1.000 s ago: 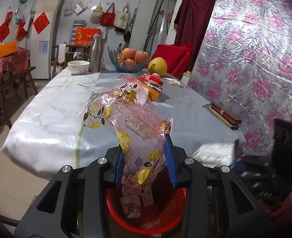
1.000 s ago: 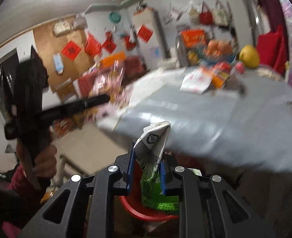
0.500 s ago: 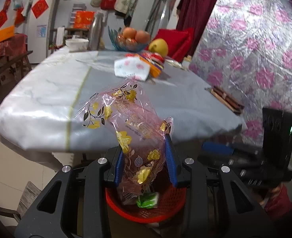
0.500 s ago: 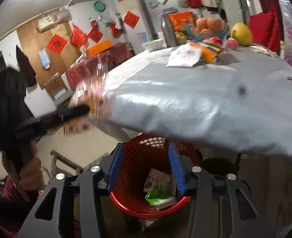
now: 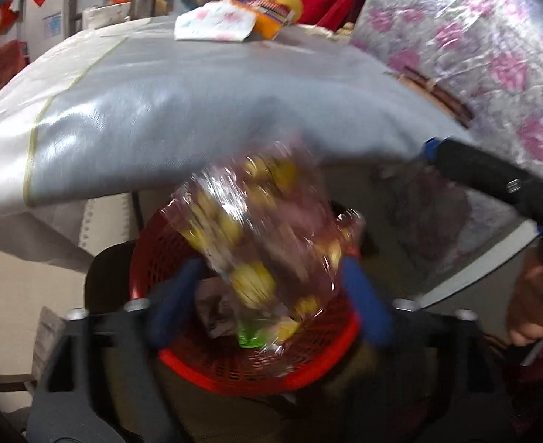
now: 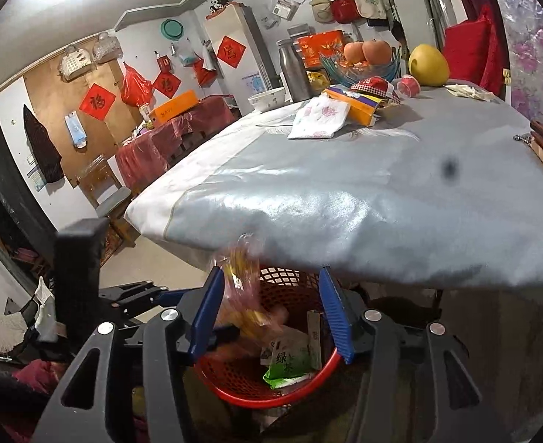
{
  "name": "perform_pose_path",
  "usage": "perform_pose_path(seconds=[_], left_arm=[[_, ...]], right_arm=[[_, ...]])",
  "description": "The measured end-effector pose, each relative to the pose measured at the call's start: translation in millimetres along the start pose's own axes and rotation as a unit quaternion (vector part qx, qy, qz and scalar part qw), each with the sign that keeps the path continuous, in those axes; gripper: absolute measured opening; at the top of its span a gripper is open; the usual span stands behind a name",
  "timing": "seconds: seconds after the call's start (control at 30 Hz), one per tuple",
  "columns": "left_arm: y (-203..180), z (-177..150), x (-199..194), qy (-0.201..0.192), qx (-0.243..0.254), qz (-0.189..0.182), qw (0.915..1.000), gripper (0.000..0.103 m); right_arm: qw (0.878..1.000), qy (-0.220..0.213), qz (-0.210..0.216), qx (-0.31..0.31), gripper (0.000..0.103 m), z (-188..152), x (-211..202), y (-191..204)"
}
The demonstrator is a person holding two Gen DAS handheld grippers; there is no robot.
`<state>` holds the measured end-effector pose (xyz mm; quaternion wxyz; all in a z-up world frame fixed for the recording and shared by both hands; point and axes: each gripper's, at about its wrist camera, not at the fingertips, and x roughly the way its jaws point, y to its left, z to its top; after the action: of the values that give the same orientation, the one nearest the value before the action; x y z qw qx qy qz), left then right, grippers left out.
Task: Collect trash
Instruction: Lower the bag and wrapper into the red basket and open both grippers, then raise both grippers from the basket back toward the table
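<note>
A red mesh basket [image 5: 256, 373] stands on the floor under the table's edge. My left gripper [image 5: 271, 297] hangs just above it, its jaws opening wide. The clear pink wrapper with yellow flowers [image 5: 264, 236] is blurred between the blue pads [image 5: 175, 295] and no longer pinched. In the right wrist view the same wrapper [image 6: 242, 295] drops over the basket [image 6: 271, 400]. My right gripper [image 6: 271, 315] is also over the basket, its jaws opening with nothing gripped. A green tea packet [image 6: 286, 365] lies inside the basket.
The grey-clothed table [image 6: 345, 192] overhangs the basket. On it are a white flowered tissue pack [image 6: 319, 118], an orange box [image 6: 360, 109], a fruit bowl [image 6: 367, 59], a yellow pomelo [image 6: 428, 64] and a steel flask [image 6: 295, 70]. A hand [image 5: 530, 306] holds the right gripper.
The right gripper let go of the green packet, which now lies in the basket. The left gripper sank toward the basket and spread its jaws, freeing the flowered wrapper.
</note>
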<state>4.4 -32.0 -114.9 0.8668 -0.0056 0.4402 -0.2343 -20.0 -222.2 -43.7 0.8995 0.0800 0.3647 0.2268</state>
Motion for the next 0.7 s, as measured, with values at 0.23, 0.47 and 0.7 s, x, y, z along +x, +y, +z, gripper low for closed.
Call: perform_pose_path(seconds=[0.23,0.47,0.7], left_arm=[[1.5,3.8,-11.5,-0.02,-0.002,0.024,0.9995,0.088],[5.6,5.7,-29.8,-0.05,-0.005,0.05,0.9975,0.094],[13.0,10.0,-43.2,-0.069,-0.019,0.052,0.9961,0.094]], right_arm=[[1.0,-0.006,0.004,0.007,0.053,1.6,-4.0,-4.2],[1.0,-0.008,0.003,0.011,0.053,-0.2,-5.8,-6.1],[1.0,-0.012,0.0,0.011,0.054,0.5,-7.1,-6.6]])
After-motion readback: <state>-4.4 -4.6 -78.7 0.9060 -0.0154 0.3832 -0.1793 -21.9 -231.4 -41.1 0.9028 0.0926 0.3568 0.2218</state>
